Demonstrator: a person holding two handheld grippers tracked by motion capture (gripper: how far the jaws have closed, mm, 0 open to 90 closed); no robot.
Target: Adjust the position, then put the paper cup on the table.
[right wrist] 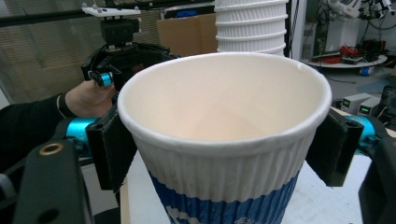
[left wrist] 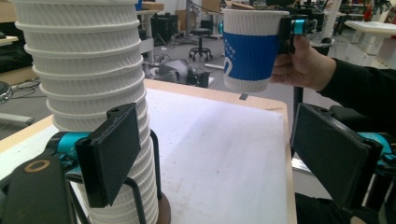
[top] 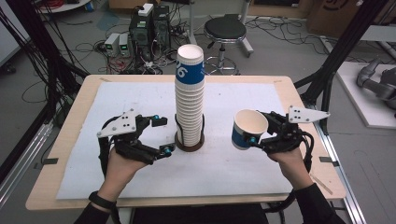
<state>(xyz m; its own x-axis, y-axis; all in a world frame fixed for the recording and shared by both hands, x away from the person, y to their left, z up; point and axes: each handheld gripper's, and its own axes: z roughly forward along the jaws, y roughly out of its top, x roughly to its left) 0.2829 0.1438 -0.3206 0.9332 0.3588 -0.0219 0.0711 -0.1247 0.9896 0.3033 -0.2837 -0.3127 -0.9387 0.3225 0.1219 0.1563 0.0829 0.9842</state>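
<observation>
A tall stack of cups [top: 190, 100] stands in a round brown holder [top: 189, 145] in the middle of the white mat [top: 243, 168] on the table [top: 60, 154]. The top cup in the stack has a blue band.

The right gripper [top: 261, 135] holds one cup [top: 248, 128] up in the air, to the right of the stack and well apart from it. Its two black jaws press on the cup's ribbed sides, one on each side, just under the rim. The cup is white with a blue band, is empty inside, and tips a little.

The left gripper [top: 163, 135] is just left of the stack, down near the holder. Its jaws are open with nothing between them. One jaw is close beside the stack; I cannot tell if it touches.
</observation>
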